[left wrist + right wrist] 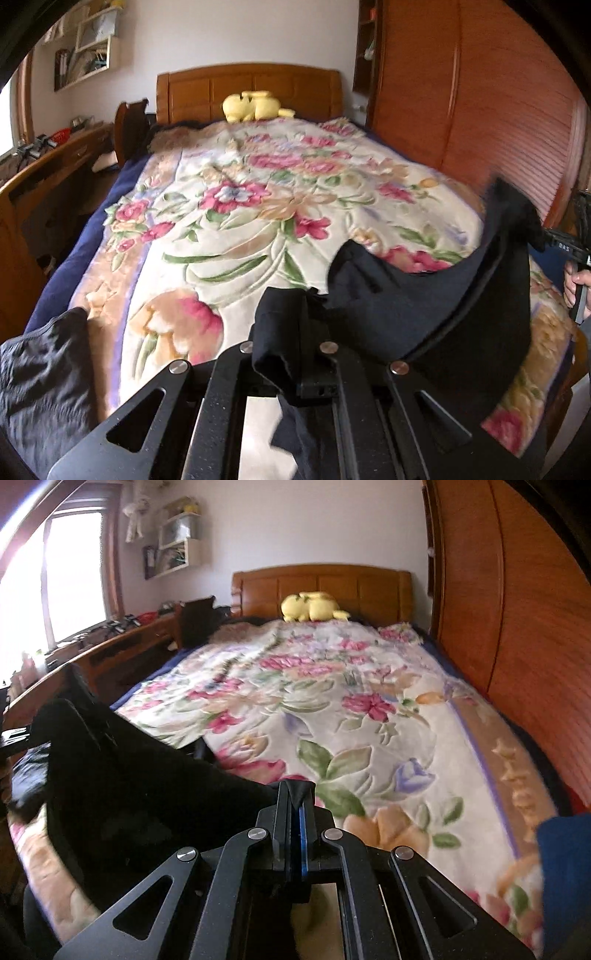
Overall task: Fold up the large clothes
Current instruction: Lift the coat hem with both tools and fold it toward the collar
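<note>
A large black garment [443, 302] hangs stretched between my two grippers above the near end of the bed. My left gripper [291, 314] is shut on one corner of it, and the cloth drapes over the jaws. My right gripper [295, 794] is shut on the other corner of the black garment [129, 794], which sags away to its left. In the left wrist view the right gripper [570, 243] shows at the far right, held by a hand.
The bed carries a floral blanket [240, 206] with a yellow plush toy [255, 105] at the wooden headboard [247, 86]. A dark grey garment [40, 380] lies at the near left corner. A wooden wardrobe [461, 110] stands right, a desk [48, 162] left. Blue cloth [565, 878] lies near right.
</note>
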The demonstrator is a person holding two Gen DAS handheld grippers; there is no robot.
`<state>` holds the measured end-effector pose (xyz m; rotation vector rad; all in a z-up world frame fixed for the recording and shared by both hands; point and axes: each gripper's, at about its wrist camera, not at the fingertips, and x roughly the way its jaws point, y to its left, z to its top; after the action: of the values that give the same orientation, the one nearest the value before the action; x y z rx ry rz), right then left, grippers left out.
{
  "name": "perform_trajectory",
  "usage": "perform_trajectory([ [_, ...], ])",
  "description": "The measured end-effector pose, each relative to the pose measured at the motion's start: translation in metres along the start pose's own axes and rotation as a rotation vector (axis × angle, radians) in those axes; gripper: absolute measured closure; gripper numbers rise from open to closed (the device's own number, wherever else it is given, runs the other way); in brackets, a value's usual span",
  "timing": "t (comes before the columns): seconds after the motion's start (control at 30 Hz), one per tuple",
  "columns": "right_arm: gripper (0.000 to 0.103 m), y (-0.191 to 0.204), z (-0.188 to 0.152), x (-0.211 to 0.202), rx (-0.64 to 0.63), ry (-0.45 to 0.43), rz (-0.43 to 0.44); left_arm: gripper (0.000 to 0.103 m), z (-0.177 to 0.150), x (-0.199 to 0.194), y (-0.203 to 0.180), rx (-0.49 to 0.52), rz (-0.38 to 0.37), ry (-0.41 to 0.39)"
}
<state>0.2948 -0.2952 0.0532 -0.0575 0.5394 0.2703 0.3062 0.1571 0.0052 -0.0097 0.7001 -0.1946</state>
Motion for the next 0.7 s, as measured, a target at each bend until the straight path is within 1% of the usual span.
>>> perform_trajectory([
  [0.1, 0.1, -0.001, 0.013, 0.042, 0.017, 0.018, -0.009, 0.098, 0.015, 0.034, 0.009, 0.004, 0.028, 0.02],
  [0.13, 0.1, -0.001, 0.017, 0.052, 0.027, 0.025, -0.009, 0.098, 0.018, 0.039, 0.011, -0.002, 0.028, 0.024],
  [0.23, 0.1, -0.003, 0.025, 0.083, 0.068, 0.049, 0.004, 0.098, 0.026, 0.063, 0.02, -0.032, -0.003, 0.06],
  [0.3, 0.1, -0.001, 0.028, 0.097, 0.063, 0.064, -0.003, 0.097, 0.027, 0.077, 0.021, -0.041, -0.031, 0.094],
  [0.37, 0.1, 0.006, 0.026, 0.107, 0.046, 0.076, -0.01, 0.096, 0.024, 0.087, 0.022, -0.052, -0.038, 0.124],
  [0.53, 0.1, 0.012, 0.027, 0.126, 0.032, 0.073, -0.02, 0.094, 0.021, 0.091, 0.015, -0.031, -0.024, 0.126],
  [0.63, 0.1, 0.008, 0.028, 0.131, 0.042, 0.061, -0.014, 0.089, 0.023, 0.092, 0.013, -0.01, 0.012, 0.126],
  [0.67, 0.1, 0.008, 0.028, 0.132, 0.043, 0.055, -0.012, 0.083, 0.024, 0.093, 0.013, -0.003, 0.033, 0.126],
  [0.7, 0.1, 0.008, 0.028, 0.132, 0.04, 0.053, -0.012, 0.079, 0.024, 0.093, 0.015, 0.0, 0.049, 0.125],
])
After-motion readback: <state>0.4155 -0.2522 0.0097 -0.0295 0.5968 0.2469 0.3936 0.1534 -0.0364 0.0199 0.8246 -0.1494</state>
